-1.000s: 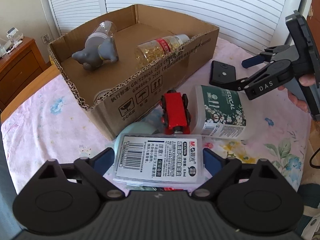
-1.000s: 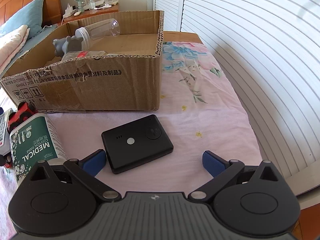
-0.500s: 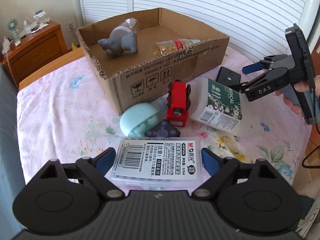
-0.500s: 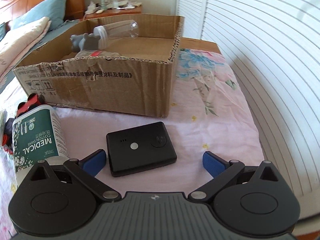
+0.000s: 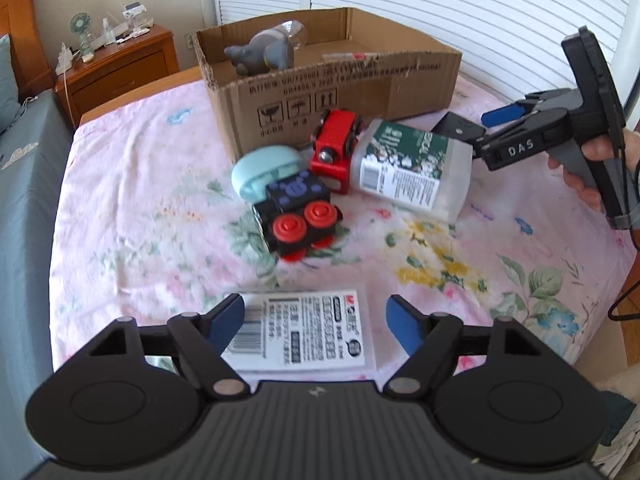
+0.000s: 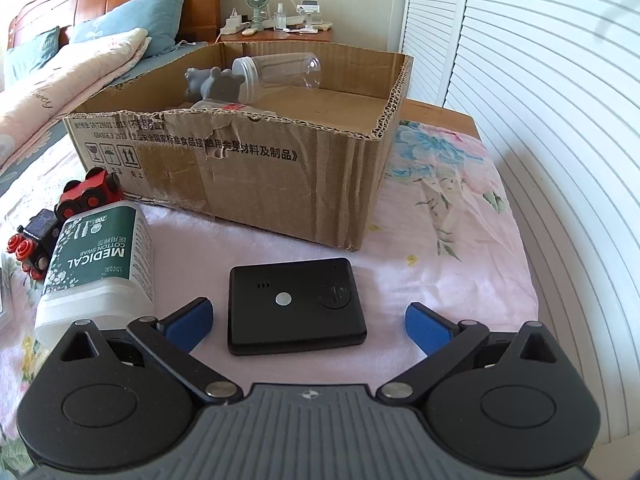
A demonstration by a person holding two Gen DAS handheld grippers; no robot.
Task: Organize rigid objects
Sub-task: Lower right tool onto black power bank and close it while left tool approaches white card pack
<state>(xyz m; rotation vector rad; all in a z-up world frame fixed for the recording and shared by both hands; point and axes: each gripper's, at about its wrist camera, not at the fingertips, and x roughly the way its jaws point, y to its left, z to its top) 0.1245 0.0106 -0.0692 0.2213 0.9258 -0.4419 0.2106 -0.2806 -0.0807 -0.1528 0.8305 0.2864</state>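
Left wrist view: the left gripper [image 5: 314, 320] has drawn back across the bed from the open brown cardboard box [image 5: 344, 92], and its jaws have just been closing on the flat clear plastic case with a white printed label [image 5: 304, 330]. The case lies between the blue pads; the left pad meets its edge, while a gap shows at the right pad, so the case is not yet clamped. With the gripper further back, a black toy engine with red wheels [image 5: 298, 216] shows ahead of it, along with a pale blue rounded case [image 5: 264, 166], a red toy wagon [image 5: 336, 148] and a white tub with a green "MEDICAL" label [image 5: 408, 170].

Right wrist view: the right gripper [image 6: 310, 320] has stayed over the flat black rectangular device [image 6: 294, 306], which rests on the pink floral sheet [image 6: 440, 248] between its wide-open pads, untouched.

Beyond both grippers, the box already holds a grey toy animal [image 6: 214, 82] and a clear plastic jar [image 6: 284, 70].

Judged from this, two pickups are being prepared and most loose items are still unsorted.
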